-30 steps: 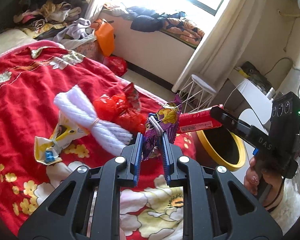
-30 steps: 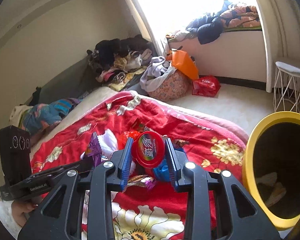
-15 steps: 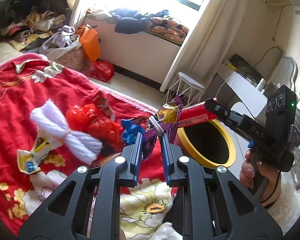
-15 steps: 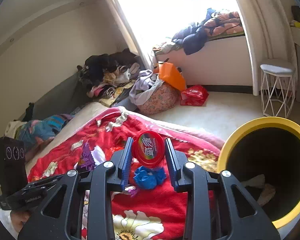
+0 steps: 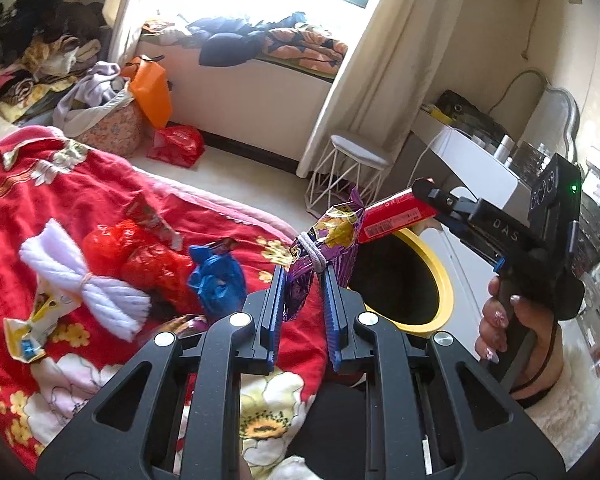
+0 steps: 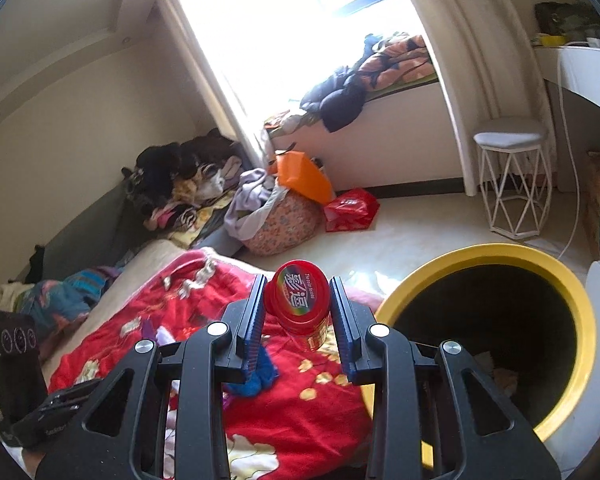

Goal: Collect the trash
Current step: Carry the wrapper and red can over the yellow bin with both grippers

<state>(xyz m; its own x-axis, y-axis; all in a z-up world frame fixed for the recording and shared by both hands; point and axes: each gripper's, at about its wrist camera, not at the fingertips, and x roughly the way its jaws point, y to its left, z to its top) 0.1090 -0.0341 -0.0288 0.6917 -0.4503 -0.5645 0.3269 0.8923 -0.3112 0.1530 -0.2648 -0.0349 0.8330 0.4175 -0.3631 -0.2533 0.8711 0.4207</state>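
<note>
The left hand-held gripper (image 5: 302,284) is pinched narrow on a purple snack wrapper (image 5: 327,246) with a hair tie looped round its waist; the wrapper stands up out of the jaws, just short of the bin's rim. The right hand-held gripper (image 6: 298,304) is clamped on a red tube (image 6: 300,300), its round end facing the camera; in the left view the tube (image 5: 396,216) pokes out level above the mouth of the yellow-rimmed bin (image 5: 440,280), which sits at about three o'clock from the purple wrapper, off the edge of the bed (image 5: 40,208).

As I read it, the step in hand is the carry to the bin, both loads held at once; the tube looks nearest to drop. The next move calls for bringing each load squarely over the dark opening, then spreading the jaws so it falls inside; the wrapper is light and may cling to a pad or drift, so it wants to be well over the rim first.

More trash waits on the red quilt: a blue crumpled bag (image 5: 216,280) at about nine o'clock from the left gripper, red crumpled plastic (image 5: 140,256) beyond it, a yellow and white wrapper (image 5: 36,328) at the far left, beside a white yarn bundle (image 5: 80,280).

Writing: the tube's lid shows two large Chinese characters on a rainbow band, with small English along the top that seems to read "The colour..." though I cannot make it out fully; its side carries a white barcode label; the right gripper's body is marked "DAS".
</note>
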